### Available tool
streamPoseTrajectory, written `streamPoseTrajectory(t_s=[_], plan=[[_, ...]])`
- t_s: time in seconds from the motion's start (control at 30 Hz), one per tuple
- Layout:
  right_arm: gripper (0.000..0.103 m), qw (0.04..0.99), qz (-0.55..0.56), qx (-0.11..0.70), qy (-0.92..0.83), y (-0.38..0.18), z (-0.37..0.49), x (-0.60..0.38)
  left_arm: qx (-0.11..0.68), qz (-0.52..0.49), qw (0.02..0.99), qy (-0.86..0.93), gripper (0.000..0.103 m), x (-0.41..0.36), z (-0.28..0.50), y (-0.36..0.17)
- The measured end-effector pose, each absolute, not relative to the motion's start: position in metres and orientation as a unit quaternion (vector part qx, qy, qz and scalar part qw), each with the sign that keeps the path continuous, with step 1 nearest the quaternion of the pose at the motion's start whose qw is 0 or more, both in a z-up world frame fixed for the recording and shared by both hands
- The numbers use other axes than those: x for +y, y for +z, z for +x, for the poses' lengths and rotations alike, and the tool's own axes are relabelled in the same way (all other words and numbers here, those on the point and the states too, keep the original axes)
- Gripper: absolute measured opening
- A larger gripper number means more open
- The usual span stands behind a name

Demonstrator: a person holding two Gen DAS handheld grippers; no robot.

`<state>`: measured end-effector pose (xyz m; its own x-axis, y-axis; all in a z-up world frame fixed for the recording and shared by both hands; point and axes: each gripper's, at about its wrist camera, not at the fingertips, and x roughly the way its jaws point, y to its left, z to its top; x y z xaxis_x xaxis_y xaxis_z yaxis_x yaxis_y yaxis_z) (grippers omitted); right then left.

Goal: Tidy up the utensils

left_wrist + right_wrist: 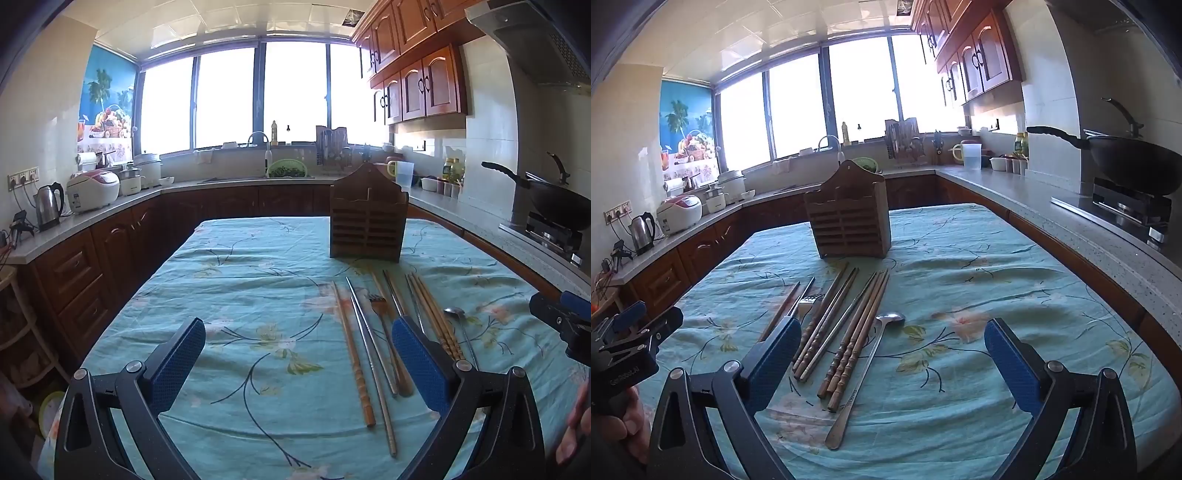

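A brown slatted wooden utensil holder [368, 218] [849, 218] stands upright on the floral tablecloth. In front of it lie wooden chopsticks [354, 354] [854, 343], metal chopsticks [371, 347] [834, 332], a fork [378, 301] [807, 301] and a steel spoon [456, 314] [870, 363], side by side. My left gripper [299, 347] hovers open above the cloth, just left of the utensils, nothing between its fingers. My right gripper [888, 349] hangs open over the near ends of the chopsticks and the spoon, touching none of them.
The table [1015, 280] sits inside a U-shaped kitchen counter [122, 214]. A wok [1130, 158] on a stove stands at the right, a kettle [48, 206] and rice cooker [94, 190] at the left. A hand [576, 421] shows at the frame edge.
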<state>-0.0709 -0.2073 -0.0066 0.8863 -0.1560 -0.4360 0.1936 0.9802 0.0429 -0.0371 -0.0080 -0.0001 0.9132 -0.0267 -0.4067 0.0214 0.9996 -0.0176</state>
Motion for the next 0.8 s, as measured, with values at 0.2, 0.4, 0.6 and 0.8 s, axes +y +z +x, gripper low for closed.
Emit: streamPoseTrajectory(t_s=[0.2,0.4,0.6,0.8], plan=[[0.101,0.971,0.040,0.219,-0.086,-0.0030,-0.0721,-0.2004,0.206,-0.008,0.978,-0.011,0.102,-0.0088,-0.0383,-0.0015],[0.101,0.973,0.036,0.215,-0.083,-0.0018,-0.0718,-0.2030,0.205,-0.011,0.979,-0.011,0.102,-0.0077,-0.0372,-0.0021],[0.101,0.973,0.038,0.213,-0.080,-0.0018,-0.0731,-0.2022,0.203,-0.011,0.979,-0.011,0.102,-0.0061,-0.0362,-0.0027],[0.101,0.977,0.032,0.195,-0.079,0.0000,-0.0741,-0.2016,0.200,-0.011,0.980,-0.011,0.102,-0.0062,-0.0304,-0.0012]])
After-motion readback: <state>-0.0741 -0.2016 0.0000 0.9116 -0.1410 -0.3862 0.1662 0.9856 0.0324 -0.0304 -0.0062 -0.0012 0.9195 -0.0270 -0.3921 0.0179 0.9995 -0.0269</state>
